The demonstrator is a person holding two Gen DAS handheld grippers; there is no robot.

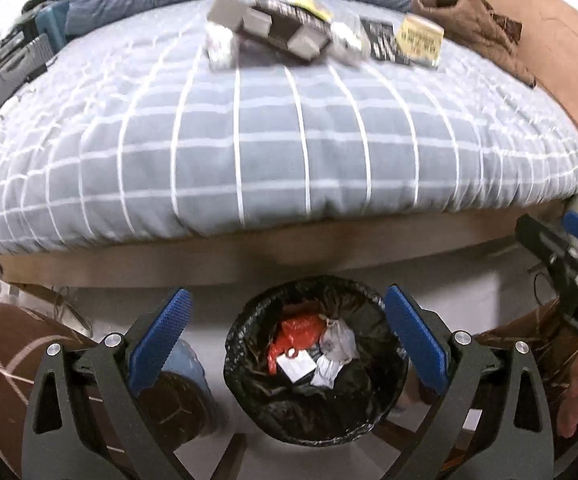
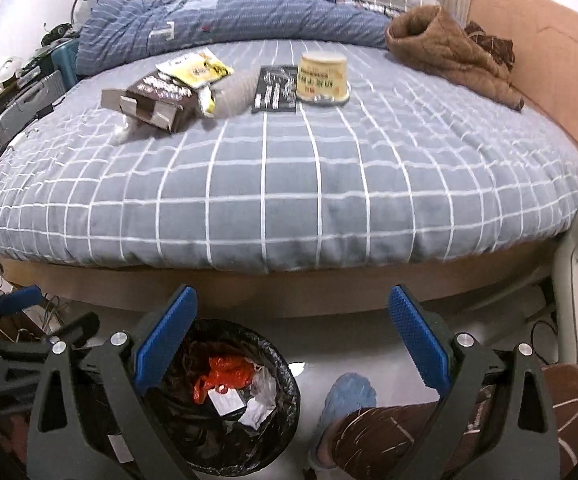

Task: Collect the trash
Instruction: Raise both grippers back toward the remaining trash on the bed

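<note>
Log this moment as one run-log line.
left gripper: open, empty, over bin | right gripper: open, empty | bin: holds trash | bed: box, packets, cup left

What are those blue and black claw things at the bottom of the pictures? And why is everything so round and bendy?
Those claws are grabbing tools. A person holds one in each hand, and each has a tiny camera looking out between its two fingers. The lens is very wide, so straight things look curved.

One picture comes from the left gripper, the other from the right gripper. Both are open and hold nothing.

In front is a bed with a grey checked cover. On it lies rubbish: a brown torn cardboard box, a yellow crinkly snack bag, a flat black packet and a round yellow paper cup turned upside down.

On the floor stands a round bin with a black plastic liner, already holding red and white scraps. The left gripper is right above it.
</note>
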